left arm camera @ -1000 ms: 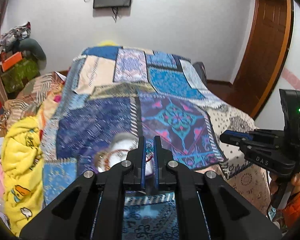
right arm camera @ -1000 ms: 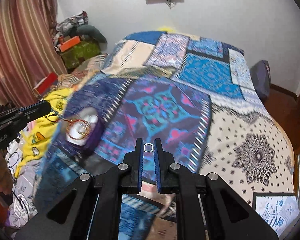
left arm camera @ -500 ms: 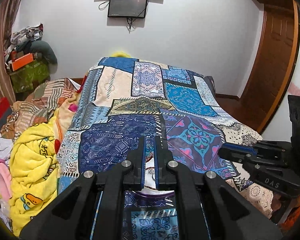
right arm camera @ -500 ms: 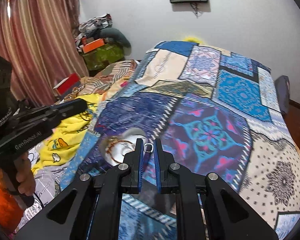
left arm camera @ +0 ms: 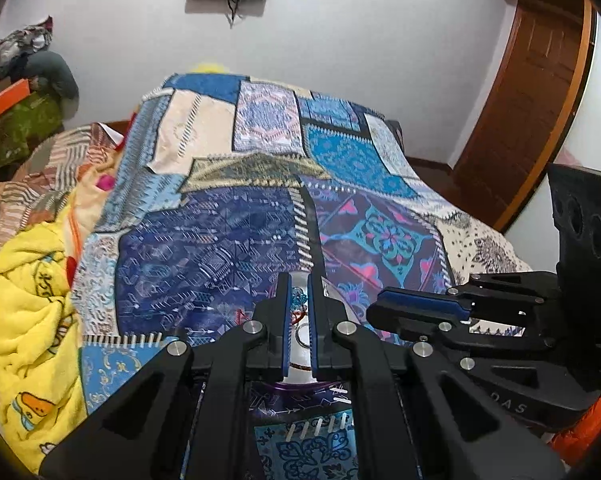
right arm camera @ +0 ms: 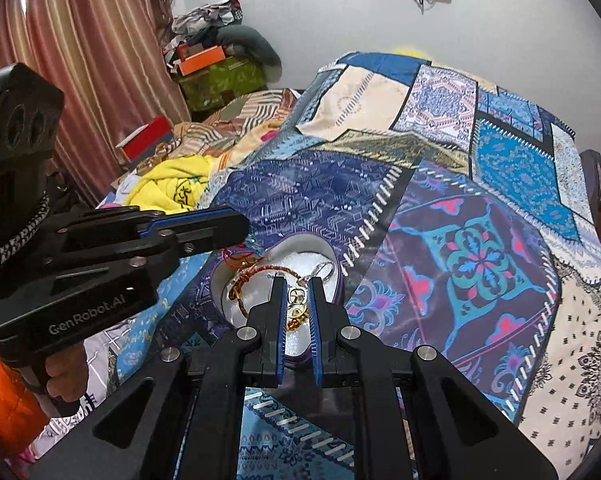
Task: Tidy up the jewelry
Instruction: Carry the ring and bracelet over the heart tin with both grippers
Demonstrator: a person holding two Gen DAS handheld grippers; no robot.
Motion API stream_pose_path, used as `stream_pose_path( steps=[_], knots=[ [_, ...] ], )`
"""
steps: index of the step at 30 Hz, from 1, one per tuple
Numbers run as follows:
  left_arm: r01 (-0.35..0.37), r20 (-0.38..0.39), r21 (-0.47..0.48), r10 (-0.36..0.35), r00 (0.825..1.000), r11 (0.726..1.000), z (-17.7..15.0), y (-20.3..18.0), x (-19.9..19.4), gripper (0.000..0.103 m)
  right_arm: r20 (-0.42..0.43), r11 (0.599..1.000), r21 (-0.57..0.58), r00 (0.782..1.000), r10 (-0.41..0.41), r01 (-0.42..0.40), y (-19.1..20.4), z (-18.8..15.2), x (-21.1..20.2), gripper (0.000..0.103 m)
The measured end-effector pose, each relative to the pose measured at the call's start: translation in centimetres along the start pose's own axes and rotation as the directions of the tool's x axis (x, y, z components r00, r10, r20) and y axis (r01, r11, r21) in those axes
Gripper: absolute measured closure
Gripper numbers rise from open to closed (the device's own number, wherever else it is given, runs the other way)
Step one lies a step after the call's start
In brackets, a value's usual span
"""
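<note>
From the left wrist view, the left gripper (left arm camera: 299, 296) has its jaws drawn together on a small blue beaded piece (left arm camera: 299, 295), with a red thread and a metal ring dangling just below between the blue pads. Behind the pads lies the white-lined heart-shaped jewelry box (left arm camera: 300, 364), mostly hidden by the fingers, near the foot edge of the patchwork bedspread (left arm camera: 228, 248). The right gripper (left arm camera: 384, 308) enters from the right, its jaws together, with an orange sleeve (left arm camera: 580, 432) below it. A yellow blanket (left arm camera: 28, 312) is bunched along the bedspread's left edge. From the right wrist view, the right gripper (right arm camera: 297, 294) is clamped on a small gold and silver charm (right arm camera: 297, 297), held over the jewelry box (right arm camera: 320, 246) with its purple rim. In the box lie a braided brown cord bracelet (right arm camera: 252, 280) and a silver ring (right arm camera: 325, 271). The left gripper (right arm camera: 236, 226) reaches over the box's left rim, a blue and red beaded strand (right arm camera: 252, 250) hanging at its tip. A hand (right arm camera: 62, 376) grips its handle.
</note>
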State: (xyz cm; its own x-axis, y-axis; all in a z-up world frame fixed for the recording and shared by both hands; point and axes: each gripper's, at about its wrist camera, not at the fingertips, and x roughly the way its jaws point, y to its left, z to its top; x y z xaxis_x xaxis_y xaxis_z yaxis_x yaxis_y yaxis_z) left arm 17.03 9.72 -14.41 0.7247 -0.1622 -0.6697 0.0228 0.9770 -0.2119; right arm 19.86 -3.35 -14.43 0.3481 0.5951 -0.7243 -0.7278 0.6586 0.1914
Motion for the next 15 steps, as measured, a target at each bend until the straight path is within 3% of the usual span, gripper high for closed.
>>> stream_pose_path(
  steps=[8,12,15],
  knots=[
    [-0.01,-0.077,-0.005,0.009,0.997,1.0,-1.3,0.8,2.4,0.098,-0.032,1.0,-0.002,0.999,0.019,-0.019,0.2,-0.4,1.2,0.094],
    [-0.015,-0.072,0.0,0.015,0.997,1.0,-1.7,1.2,2.1,0.097,-0.034,0.999,-0.014,0.999,0.033,-0.033,0.8,-0.4,1.4,0.094],
    [-0.027,-0.058,-0.003,0.027,0.998,1.0,-1.8,1.7,1.3,0.086,-0.035,0.999,-0.021,0.998,0.045,-0.046,1.3,-0.3,1.8,0.094]
  ],
)
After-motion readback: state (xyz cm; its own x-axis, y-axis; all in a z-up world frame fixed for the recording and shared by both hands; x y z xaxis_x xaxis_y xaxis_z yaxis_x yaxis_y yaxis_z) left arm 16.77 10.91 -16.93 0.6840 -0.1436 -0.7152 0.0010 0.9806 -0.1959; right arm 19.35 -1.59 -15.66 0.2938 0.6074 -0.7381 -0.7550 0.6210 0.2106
